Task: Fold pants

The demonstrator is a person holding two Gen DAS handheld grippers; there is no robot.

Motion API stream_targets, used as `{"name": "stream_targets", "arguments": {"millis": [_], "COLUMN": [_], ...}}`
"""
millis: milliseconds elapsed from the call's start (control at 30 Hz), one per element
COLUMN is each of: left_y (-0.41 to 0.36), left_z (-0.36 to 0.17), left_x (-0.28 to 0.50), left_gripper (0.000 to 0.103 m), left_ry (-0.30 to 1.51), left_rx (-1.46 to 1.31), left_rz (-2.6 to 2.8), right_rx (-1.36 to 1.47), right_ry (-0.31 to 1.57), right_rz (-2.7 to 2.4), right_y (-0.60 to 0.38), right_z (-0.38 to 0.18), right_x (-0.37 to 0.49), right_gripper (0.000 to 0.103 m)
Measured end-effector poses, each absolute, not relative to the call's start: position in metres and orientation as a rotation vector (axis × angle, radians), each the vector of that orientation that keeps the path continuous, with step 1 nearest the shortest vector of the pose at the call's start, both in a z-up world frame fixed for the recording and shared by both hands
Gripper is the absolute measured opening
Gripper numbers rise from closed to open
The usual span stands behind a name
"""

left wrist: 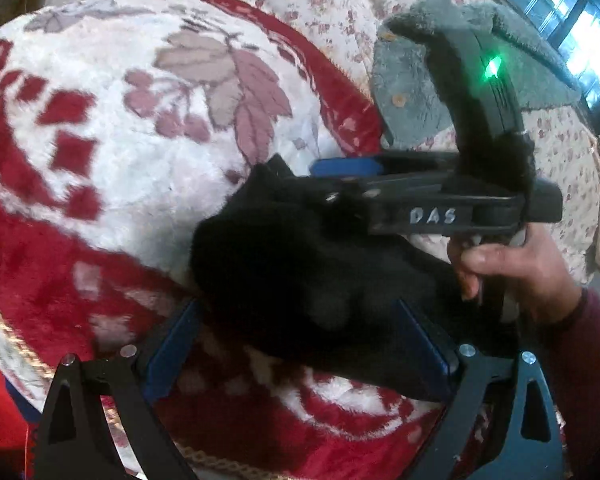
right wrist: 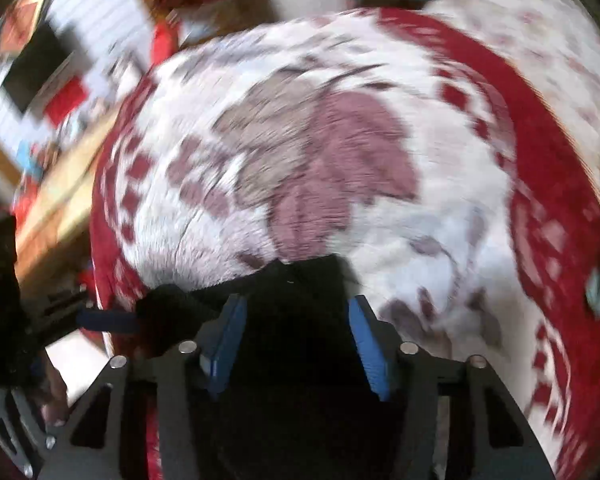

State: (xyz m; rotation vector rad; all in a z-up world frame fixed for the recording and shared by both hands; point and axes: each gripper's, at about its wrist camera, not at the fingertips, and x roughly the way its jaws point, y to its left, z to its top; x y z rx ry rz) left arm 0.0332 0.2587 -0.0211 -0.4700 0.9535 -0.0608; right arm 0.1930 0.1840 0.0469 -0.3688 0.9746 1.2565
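- Black pants [left wrist: 300, 280] are seen bunched in a dark lump on a red and white flowered blanket [left wrist: 100, 128], near its middle, not yet laid flat.
- Left gripper [left wrist: 300, 344]: the blue pads [left wrist: 172, 344] stand wide apart, with the lump of cloth between them. Whether either pad presses the cloth cannot be told; nothing looks pinched.
- Right gripper [left wrist: 340, 170]: from the left view it is seen lying sideways across the top of the lump, held by a hand [left wrist: 512, 264] in a dark red sleeve. From its own view the right gripper [right wrist: 296, 336] is half open, black cloth filling the gap between the pads [right wrist: 228, 340]. A firm hold cannot be confirmed; the picture is blurred.
- Judged reason for the pose: both tools are brought together on the one bunch so that an edge or waistband can be found and drawn apart.
- The edges of the pants are not traceable; legs and waist cannot be told apart in the black mass.
- Open room: a wide stretch of blanket lies beyond and to the left of the lump, enough for spreading, it is judged.
- A grey towel [left wrist: 480, 80] lies well apart on a flowered sheet [left wrist: 340, 8] at the far right.
- The blanket's braided edge [left wrist: 16, 336] and a drop to clutter are noted near on the left.
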Motion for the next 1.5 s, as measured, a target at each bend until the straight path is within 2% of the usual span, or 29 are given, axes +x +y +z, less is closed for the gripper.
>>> {"name": "stream_targets", "arguments": {"millis": [33, 67, 100, 167, 233, 300, 367, 400, 433, 633, 800, 867, 933, 967, 1033, 1067, 1100, 1467, 1500], "left_y": [0.256, 0.255, 0.255, 0.258, 0.261, 0.263, 0.265, 0.268, 0.270, 0.276, 0.281, 0.280, 0.284, 0.285, 0.286, 0.287, 0.288, 0.284, 0.281], "left_z": [-0.026, -0.030, -0.037, -0.045, -0.047, -0.047, -0.046, -0.045, -0.047, -0.049, -0.048, -0.044, -0.042, -0.041, -0.038, -0.036, -0.034, -0.033, -0.035], "left_x": [0.036, 0.038, 0.040, 0.042, 0.041, 0.040, 0.039, 0.038, 0.038, 0.036, 0.036, 0.033, 0.027, 0.025, 0.021, 0.020, 0.021, 0.022, 0.020], "left_gripper": [0.095, 0.095, 0.095, 0.095, 0.095, 0.095, 0.087, 0.070, 0.058, 0.056, 0.055, 0.056, 0.071, 0.073, 0.073, 0.074, 0.074, 0.075, 0.079], "left_ry": [0.969, 0.979, 0.993, 1.003, 0.984, 0.962, 0.956, 0.953, 0.962, 0.972, 0.982, 0.985, 0.989, 0.990, 0.995, 0.995, 0.989, 0.985, 0.991], "left_rx": [-0.461, -0.461, -0.474, -0.496, -0.517, -0.529, -0.535, -0.536, -0.537, -0.544, -0.551, -0.554, -0.561, -0.565, -0.561, -0.559, -0.560, -0.596, -0.599], "left_rz": [-0.054, -0.053, -0.056, -0.038, -0.032, -0.032, -0.021, -0.002, 0.004, 0.009, 0.026, 0.024, 0.022, 0.017, 0.013, 0.016, 0.016, 0.001, 0.005], "right_rx": [-0.408, -0.439, -0.476, -0.505, -0.505, -0.462, -0.424, -0.406, -0.394, -0.361, -0.361, -0.270, -0.216, -0.223, -0.241, -0.235, -0.221, -0.186, -0.185], "right_ry": [0.983, 0.979, 0.972, 0.965, 0.944, 0.920, 0.875, 0.864, 0.859, 0.834, 0.870, 0.887, 0.892, 0.889, 0.893, 0.902, 0.913, 0.913, 0.909], "right_rz": [1.274, 1.277, 1.268, 1.267, 1.259, 1.248, 1.229, 1.223, 1.218, 1.144, 1.084, 1.101, 1.118, 1.120, 1.120, 1.122, 1.133, 1.019, 1.007], "right_y": [0.191, 0.196, 0.201, 0.205, 0.200, 0.191, 0.181, 0.177, 0.175, 0.168, 0.187, 0.177, 0.163, 0.156, 0.140, 0.135, 0.128, 0.046, 0.043], "right_z": [0.042, 0.038, 0.033, 0.029, 0.034, 0.046, 0.061, 0.066, 0.070, 0.078, 0.055, 0.061, 0.073, 0.079, 0.086, 0.085, 0.084, 0.053, 0.052], "right_x": [0.190, 0.188, 0.187, 0.184, 0.184, 0.188, 0.193, 0.197, 0.200, 0.209, 0.221, 0.221, 0.215, 0.208, 0.195, 0.190, 0.184, 0.106, 0.100], "right_gripper": [0.056, 0.051, 0.040, 0.033, 0.022, 0.016, 0.015, 0.015, 0.015, 0.014, 0.015, 0.016, 0.017, 0.020, 0.042, 0.073, 0.087, 0.087, 0.087]}}
